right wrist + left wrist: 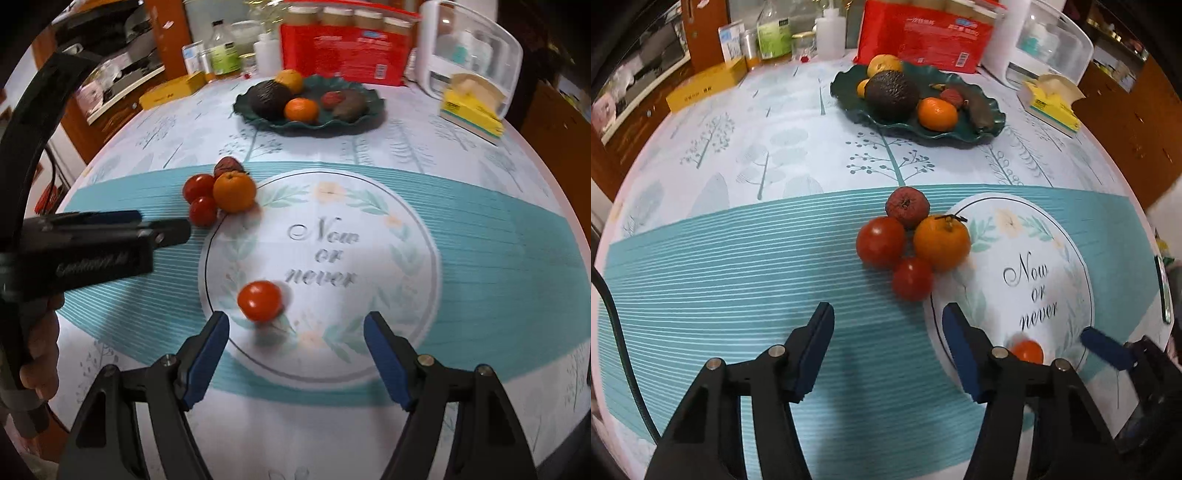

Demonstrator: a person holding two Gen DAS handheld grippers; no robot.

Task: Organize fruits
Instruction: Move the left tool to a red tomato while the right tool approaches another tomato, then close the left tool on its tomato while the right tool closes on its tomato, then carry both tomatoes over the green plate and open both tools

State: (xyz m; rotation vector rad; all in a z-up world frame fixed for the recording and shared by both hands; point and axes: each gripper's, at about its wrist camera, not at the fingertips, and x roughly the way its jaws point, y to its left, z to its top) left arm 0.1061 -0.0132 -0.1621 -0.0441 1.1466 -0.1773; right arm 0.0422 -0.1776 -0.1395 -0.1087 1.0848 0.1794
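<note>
Tablecloth (738, 258), teal band, printed white circle (388, 258).
Green dish (960, 129), far side: avocado (892, 94), orange (937, 113), other fruit.
Cluster beside circle: 1 orange (941, 242), 2 tomatoes (881, 242), 1 dark red fruit (907, 206), touching.
1 tomato (259, 300) on circle.
Left gripper (886, 347): fingers apart, empty.
Right gripper (295, 354): fingers apart, tomato just ahead, untouched.

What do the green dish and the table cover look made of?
Green dish: likely glazed ceramic, given its glossy dark surface and wavy, rigid rim. Table cover: probably wipeable vinyl or coated cloth, smooth and flat with a printed pattern; can't be sure.
</note>
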